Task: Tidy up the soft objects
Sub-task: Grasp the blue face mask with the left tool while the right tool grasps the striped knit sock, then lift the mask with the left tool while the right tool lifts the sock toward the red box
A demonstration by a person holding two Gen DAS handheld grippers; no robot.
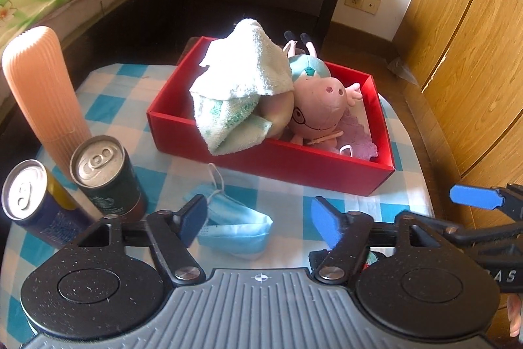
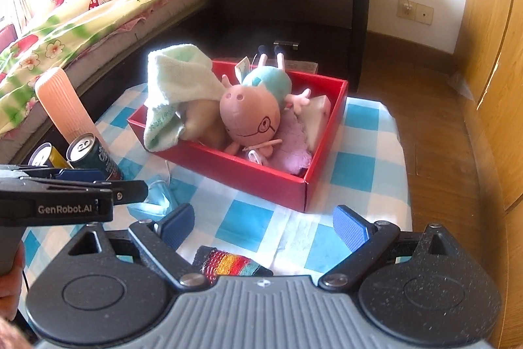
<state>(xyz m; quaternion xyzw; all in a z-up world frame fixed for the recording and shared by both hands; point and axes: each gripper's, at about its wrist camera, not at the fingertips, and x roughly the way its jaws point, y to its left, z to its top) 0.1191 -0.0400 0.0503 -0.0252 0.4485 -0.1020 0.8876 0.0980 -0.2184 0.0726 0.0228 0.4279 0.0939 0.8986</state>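
Both sets of fingers spread, holding nothing. Towel (image 1: 240,80) and pig (image 1: 318,100) in box (image 1: 294,165); mask (image 1: 235,231) on table (image 1: 281,198) between my left fingers (image 1: 260,223). Next: close on mask, lift into box.

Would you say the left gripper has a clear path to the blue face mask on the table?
Probably yes: the left gripper is open, and the face mask lies between its fingers with nothing on top.

red box (image 1: 313,167) | pale-green towel (image 1: 243,71) | blue mask (image 1: 235,229) | blue-white checked tablecloth (image 2: 248,223)
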